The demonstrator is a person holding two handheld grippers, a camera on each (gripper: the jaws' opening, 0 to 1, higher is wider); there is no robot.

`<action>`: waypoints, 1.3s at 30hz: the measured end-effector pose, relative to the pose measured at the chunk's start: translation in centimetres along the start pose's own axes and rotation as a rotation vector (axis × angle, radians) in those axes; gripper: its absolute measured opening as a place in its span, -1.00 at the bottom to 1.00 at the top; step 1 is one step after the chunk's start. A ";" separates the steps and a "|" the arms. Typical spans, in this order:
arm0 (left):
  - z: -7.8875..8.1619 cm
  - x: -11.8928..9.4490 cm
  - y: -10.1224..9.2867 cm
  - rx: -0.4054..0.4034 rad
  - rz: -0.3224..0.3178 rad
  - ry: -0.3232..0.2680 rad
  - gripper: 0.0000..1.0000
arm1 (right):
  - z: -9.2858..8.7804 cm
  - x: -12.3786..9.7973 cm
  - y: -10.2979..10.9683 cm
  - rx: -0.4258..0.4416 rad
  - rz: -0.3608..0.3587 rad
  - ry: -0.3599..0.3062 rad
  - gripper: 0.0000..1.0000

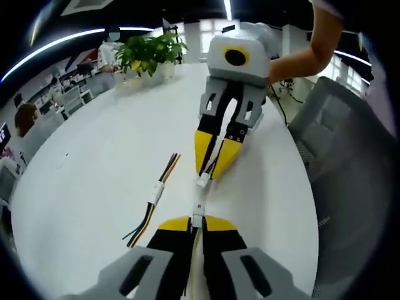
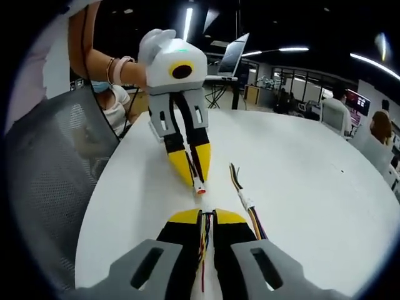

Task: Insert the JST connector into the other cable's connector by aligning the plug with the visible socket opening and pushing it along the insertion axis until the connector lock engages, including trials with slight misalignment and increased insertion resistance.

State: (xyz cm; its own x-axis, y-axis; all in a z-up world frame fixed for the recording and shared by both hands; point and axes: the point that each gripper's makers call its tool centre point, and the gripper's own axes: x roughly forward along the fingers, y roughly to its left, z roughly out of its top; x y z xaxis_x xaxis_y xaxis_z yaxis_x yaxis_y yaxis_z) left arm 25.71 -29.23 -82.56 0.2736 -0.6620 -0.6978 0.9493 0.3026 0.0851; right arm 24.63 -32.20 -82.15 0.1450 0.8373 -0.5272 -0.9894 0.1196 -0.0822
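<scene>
My left gripper [image 1: 197, 224] is shut on a thin wire bundle that ends in a small white JST connector [image 1: 198, 212] just past its yellow tips. Facing it from above, my right gripper [image 1: 211, 169] is shut on the other cable, whose white connector [image 1: 204, 181] points down at the first. The two connectors are nearly in line and a short gap apart. In the right gripper view, my right gripper [image 2: 207, 217] pinches coloured wires [image 2: 203, 240], and the left gripper [image 2: 195, 178] holds its connector [image 2: 199, 186], which has a reddish end.
A spare cable with a white connector [image 1: 156, 190] [image 2: 245, 200] lies loose on the white round table [image 1: 94, 156] beside the grippers. A potted plant [image 1: 150, 53] stands at the far edge. A grey mesh chair [image 1: 350, 144] [image 2: 56, 162] borders the table. A laptop [image 2: 234, 53] and seated people are behind.
</scene>
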 end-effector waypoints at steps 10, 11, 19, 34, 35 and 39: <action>1.9 -0.1 -0.6 0.045 -0.037 0.007 -1.00 | 0.8 -0.7 0.0 -0.006 -0.016 -0.014 -0.94; 2.0 0.0 -0.7 0.045 -0.042 0.009 -1.00 | 0.8 -0.7 0.1 -0.006 -0.015 -0.014 -0.94; 2.2 0.3 -0.9 0.019 -0.062 0.001 -1.00 | 0.9 -0.8 0.3 -0.001 -0.007 -0.020 -0.94; 2.0 0.5 -1.9 0.155 -0.124 0.027 -1.00 | 0.2 -0.5 0.8 -0.067 0.049 0.010 -0.95; 2.0 0.5 -2.0 0.173 -0.128 0.030 -1.00 | 0.3 -0.5 0.9 -0.069 0.059 0.012 -0.95; 2.0 0.5 -2.2 0.224 -0.138 0.037 -1.00 | 0.3 -0.6 1.2 -0.075 0.087 0.019 -0.95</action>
State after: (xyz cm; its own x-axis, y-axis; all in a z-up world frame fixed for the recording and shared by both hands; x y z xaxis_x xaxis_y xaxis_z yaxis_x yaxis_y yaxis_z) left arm 24.08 -31.58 -81.70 0.1370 -0.6597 -0.7389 0.9890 0.0487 0.1399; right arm 23.41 -32.39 -81.72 0.0594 0.8322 -0.5513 -0.9951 0.0060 -0.0983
